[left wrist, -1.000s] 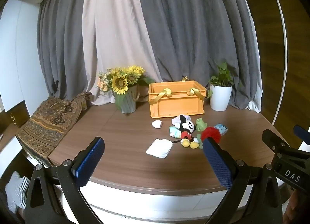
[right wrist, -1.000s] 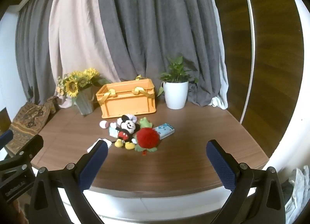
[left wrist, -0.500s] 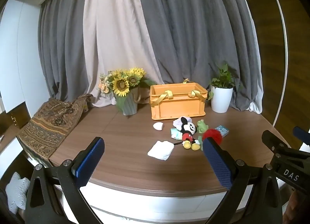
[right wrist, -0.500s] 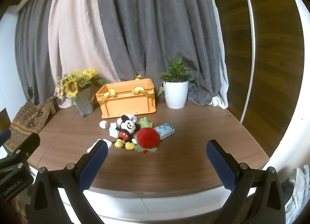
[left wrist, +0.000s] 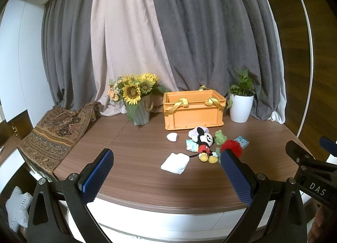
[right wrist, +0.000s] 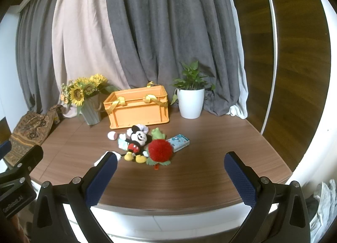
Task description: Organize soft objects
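Observation:
An orange crate (left wrist: 192, 109) (right wrist: 138, 107) with yellow straps stands at the back of the round wooden table (left wrist: 134, 144). In front of it lie a Mickey Mouse plush (left wrist: 203, 143) (right wrist: 137, 140), a green frog plush (left wrist: 220, 136) (right wrist: 157, 133), a fuzzy red strawberry plush (left wrist: 232, 147) (right wrist: 160, 150), a white folded cloth (left wrist: 175, 163), a small pink-white ball (left wrist: 172, 137) (right wrist: 112, 135) and a light blue packet (left wrist: 242, 142) (right wrist: 179, 142). My left gripper (left wrist: 166, 171) and right gripper (right wrist: 170, 173) are both open and empty, held before the table's front edge.
A vase of sunflowers (left wrist: 137, 100) stands left of the crate and a white potted plant (left wrist: 241, 104) to its right. A patterned brown cloth (left wrist: 54, 129) hangs over the table's left edge. Grey and beige curtains hang behind.
Both grippers have tilted slightly; the scene sits a little lower in the left wrist view. Nothing on the table has moved.

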Demonstrator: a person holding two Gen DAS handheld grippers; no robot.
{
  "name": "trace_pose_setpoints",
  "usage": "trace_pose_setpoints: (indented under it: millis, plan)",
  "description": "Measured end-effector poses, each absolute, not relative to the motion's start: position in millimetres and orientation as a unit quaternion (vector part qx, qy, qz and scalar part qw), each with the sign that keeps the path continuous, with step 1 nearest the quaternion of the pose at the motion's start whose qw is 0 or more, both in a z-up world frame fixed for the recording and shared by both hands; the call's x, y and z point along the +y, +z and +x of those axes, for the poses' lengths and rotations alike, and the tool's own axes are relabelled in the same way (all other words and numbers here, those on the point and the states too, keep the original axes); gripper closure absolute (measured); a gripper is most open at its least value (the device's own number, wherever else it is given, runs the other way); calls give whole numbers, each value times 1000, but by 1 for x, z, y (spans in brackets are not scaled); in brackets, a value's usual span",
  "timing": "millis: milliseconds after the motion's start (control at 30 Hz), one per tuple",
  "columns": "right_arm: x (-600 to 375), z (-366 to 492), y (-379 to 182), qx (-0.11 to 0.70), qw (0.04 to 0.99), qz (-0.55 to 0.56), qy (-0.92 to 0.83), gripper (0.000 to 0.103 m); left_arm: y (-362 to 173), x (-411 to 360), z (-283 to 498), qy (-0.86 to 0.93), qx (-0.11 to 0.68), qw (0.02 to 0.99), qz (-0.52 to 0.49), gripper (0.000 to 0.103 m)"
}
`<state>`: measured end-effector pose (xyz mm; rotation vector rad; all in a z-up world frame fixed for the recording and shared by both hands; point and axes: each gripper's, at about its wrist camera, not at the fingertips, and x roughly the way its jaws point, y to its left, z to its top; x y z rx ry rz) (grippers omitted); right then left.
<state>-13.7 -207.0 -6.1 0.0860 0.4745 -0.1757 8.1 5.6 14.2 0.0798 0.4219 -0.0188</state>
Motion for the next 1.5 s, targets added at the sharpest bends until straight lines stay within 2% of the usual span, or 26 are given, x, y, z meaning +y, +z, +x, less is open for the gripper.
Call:
trace_pose_setpoints:
  millis: [1500]
  plan:
    - [-212, -10, -8, 234, 967, 45, -89, 0, 12, -5, 11, -14, 205, 978, 44, 0]
